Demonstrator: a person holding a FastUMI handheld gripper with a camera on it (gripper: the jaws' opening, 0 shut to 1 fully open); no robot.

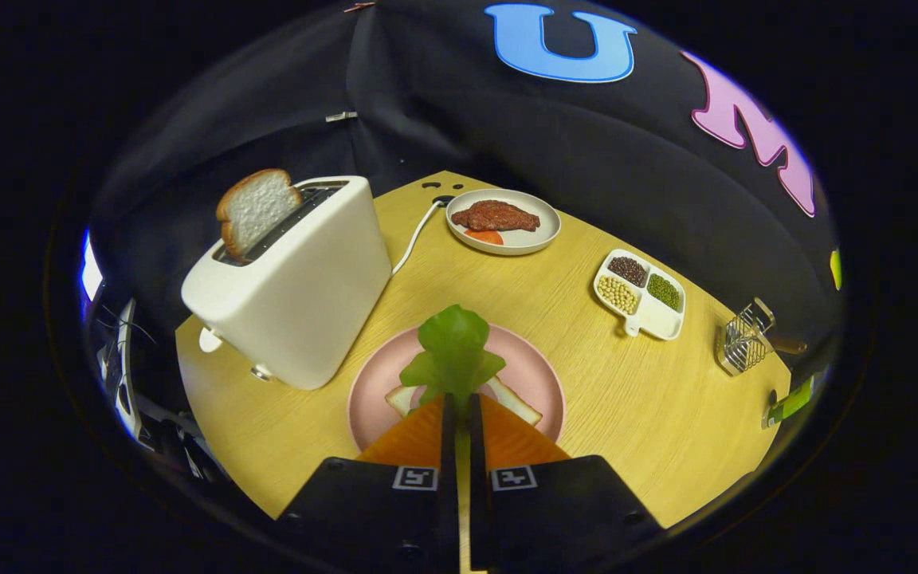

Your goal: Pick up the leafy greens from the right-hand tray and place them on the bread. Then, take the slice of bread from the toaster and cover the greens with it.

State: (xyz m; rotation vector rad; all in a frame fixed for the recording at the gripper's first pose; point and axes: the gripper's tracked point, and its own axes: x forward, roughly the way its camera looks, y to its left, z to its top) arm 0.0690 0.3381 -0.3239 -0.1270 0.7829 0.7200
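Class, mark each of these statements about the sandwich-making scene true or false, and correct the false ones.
1. The gripper holds the leafy greens between its fingers. True.
2. The greens are above the pink plate, which has a bread slice on it. True.
3. The toaster is empty. False: a slice of bread stands up out of its slot.
4. The white plate beyond holds beans. False: it holds a piece of meat; the beans are in the divided tray.
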